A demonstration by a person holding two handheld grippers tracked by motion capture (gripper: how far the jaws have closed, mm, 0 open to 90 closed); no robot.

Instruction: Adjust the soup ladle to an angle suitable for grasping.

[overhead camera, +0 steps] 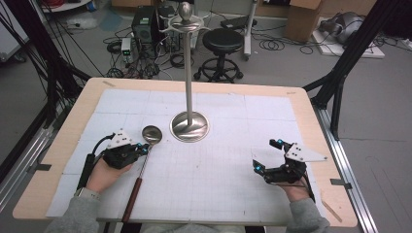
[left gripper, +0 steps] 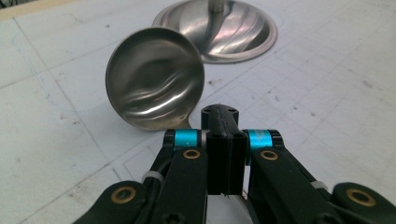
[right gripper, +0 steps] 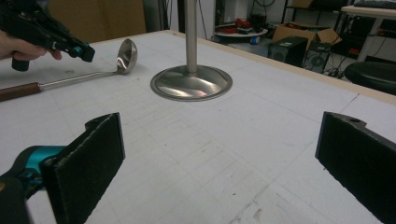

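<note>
A steel ladle [overhead camera: 151, 134] with a brown wooden grip lies on the white mat, its handle running toward the near edge. My left gripper [overhead camera: 144, 147] hovers just over the handle behind the bowl, jaws pressed together with nothing between them. In the left gripper view the bowl [left gripper: 154, 84] stands right ahead of the shut gripper [left gripper: 225, 130]. My right gripper [overhead camera: 266, 155] rests at the near right with its jaws wide apart and nothing between them. The right gripper view shows its pads [right gripper: 93, 154] spread, the ladle [right gripper: 125, 56] far left and the left gripper [right gripper: 81, 50] above its handle.
A tall steel stand [overhead camera: 190, 126] with a round base and hooks at the top rises from the middle of the mat. The wooden table [overhead camera: 311, 126] edges the mat. A stool [overhead camera: 222, 41] and cables sit on the floor beyond.
</note>
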